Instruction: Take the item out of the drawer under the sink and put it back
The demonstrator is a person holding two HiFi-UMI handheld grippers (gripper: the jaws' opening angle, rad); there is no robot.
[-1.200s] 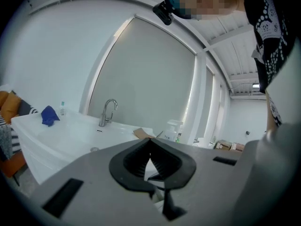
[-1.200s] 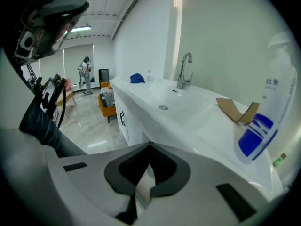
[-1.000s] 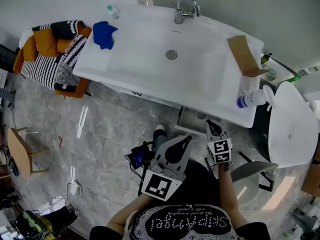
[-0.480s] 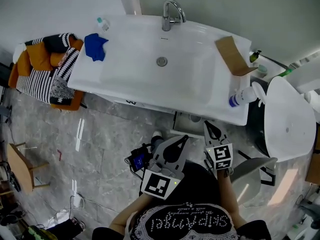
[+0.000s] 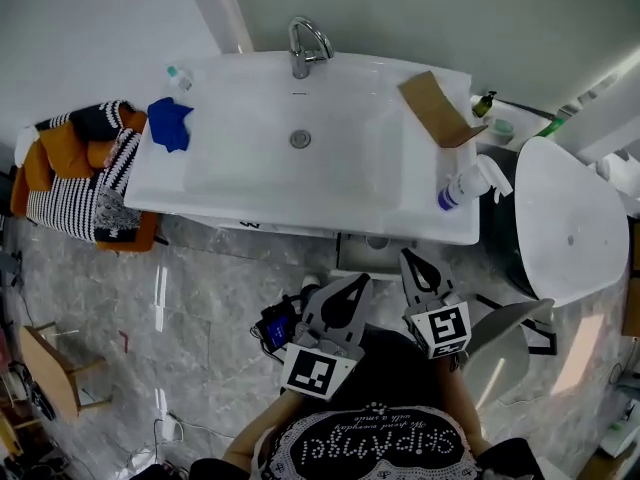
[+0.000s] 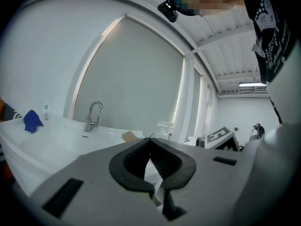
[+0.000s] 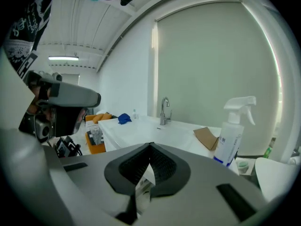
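The white sink [image 5: 240, 158] fills the middle of the head view, with grey marbled floor [image 5: 200, 298] below its front edge. To the sink's right stands a large white rounded shell [image 5: 565, 228]. Against its left end lies a heap of black-and-white striped and orange cushions [image 5: 75, 173]. On the sink's right shoulder a flat piece of brown cardboard [image 5: 432, 108] lies tilted, and a white spray bottle [image 5: 462, 183] with a blue base stands at the right front corner. A crumpled blue cloth [image 5: 168, 123] sits on the left shoulder, with a small clear bottle [image 5: 178, 73] behind it. The chrome faucet [image 5: 305, 43] rises at the back centre.

The sink's front rim overhangs the drawer [image 5: 368, 253], which shows only as a grey slot under the right half of the sink. The rim hides most of its inside. One pale round shape shows at the slot's back edge, but I cannot tell what it is, so the item cannot be picked out or described.

Both grippers hang in front of the sink, near the drawer. The left gripper [image 6: 150, 139] has its tips pressed together. The right gripper [image 7: 150, 146] is also closed tip to tip, and only a pale sliver shows through the gap behind its pads.
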